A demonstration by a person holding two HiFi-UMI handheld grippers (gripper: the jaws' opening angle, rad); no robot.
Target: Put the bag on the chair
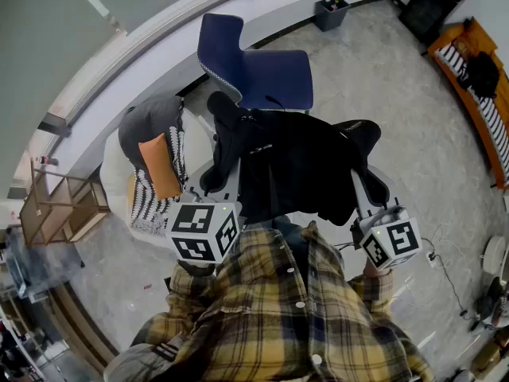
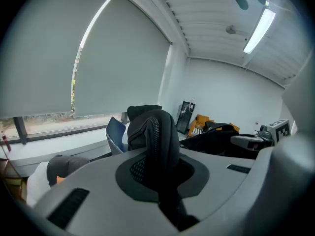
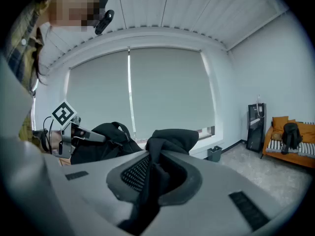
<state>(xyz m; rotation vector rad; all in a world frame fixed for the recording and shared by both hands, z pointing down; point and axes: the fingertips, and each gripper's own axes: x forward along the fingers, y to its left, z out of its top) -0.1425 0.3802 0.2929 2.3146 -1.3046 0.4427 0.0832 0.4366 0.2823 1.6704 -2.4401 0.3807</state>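
The black bag (image 1: pixel 294 165) hangs in the air between the two grippers, just in front of the person's chest, and rests on nothing yet. The left gripper (image 1: pixel 213 183) has its jaws pinched nearly together on a padded strap (image 2: pixel 153 141) at the bag's 9 o'clock edge. The right gripper (image 1: pixel 374 188) is likewise closed narrow, on a fold of black cloth (image 3: pixel 170 140) at the 3 o'clock edge. The blue chair (image 1: pixel 274 78) stands at 12 o'clock from the bag, its seat bare and its back towards 11 o'clock.

The step in hand looks to be the carry to the seat. To do it well, both grips should hold firm and travel together (a slack side would let the bag swing). Aim the bag's bottom at the middle of the seat, past the front lip. Lower it until the seat takes the weight, and only then open the jaws. The white armchair (image 1: pixel 111 177) at 9 o'clock is near, so steer straight ahead.
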